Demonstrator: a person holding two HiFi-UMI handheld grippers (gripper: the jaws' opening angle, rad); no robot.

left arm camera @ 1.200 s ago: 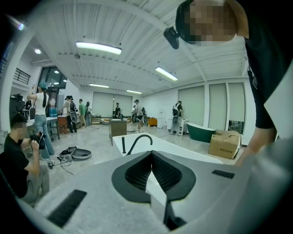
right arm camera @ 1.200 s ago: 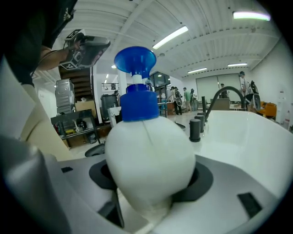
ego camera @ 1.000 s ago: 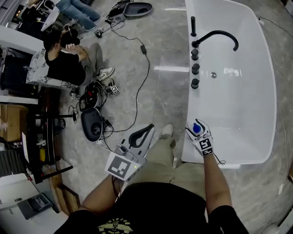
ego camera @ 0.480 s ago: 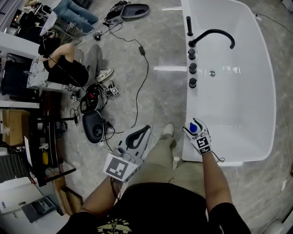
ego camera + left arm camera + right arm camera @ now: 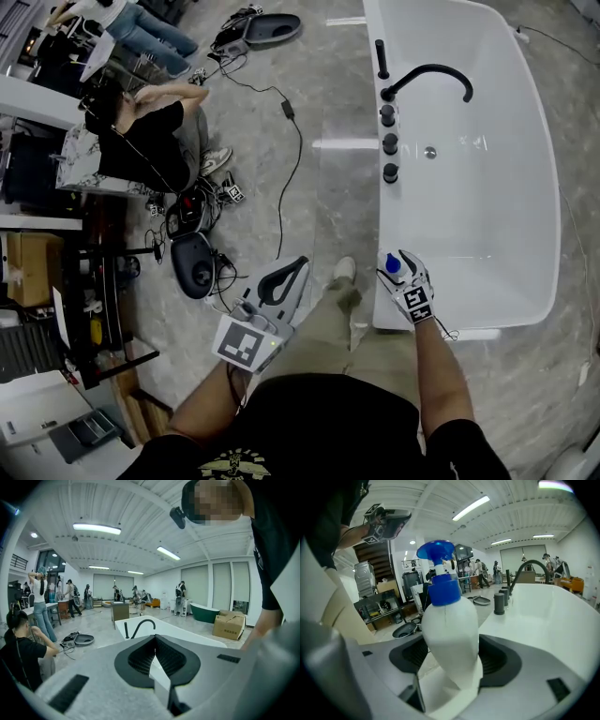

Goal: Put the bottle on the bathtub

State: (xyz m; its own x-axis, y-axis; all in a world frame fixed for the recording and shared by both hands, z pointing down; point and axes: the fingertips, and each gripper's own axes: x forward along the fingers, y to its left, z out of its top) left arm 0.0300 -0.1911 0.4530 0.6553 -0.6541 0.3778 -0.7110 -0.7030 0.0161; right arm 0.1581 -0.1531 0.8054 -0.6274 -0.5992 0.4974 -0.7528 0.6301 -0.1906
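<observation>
Right tool (image 5: 396,261): the jaws have just been opening and now stand wide. The bottle (image 5: 449,625) stands upright between them. A gap shows beside its left flank, so I judge the pads are no longer pressing on it.

Left tool (image 5: 300,264): jaw tips together, nothing between them. It is held well clear of the tub, over the floor.

Location of the bottle: at the near corner of the bathtub (image 5: 386,220), over the flat rim on the side that carries the black faucet (image 5: 427,77). Its base is hidden from view. I judge that it rests on the rim.

Handling:
- The body is white plastic, rounded and tapering, with a blue spray head (image 5: 437,551) on top.
- It is likely light and slightly yielding, with smooth walls that could slip.
- Take hold on the widest part of the body, low down. Do not grip the spray head.
- The glossy rim offers little friction, and the bottle could topple if the jaws brush it when I draw back.

Contents:
- The bottle is opaque, so its fill level cannot be read.
- No water shows in the tub basin.
</observation>
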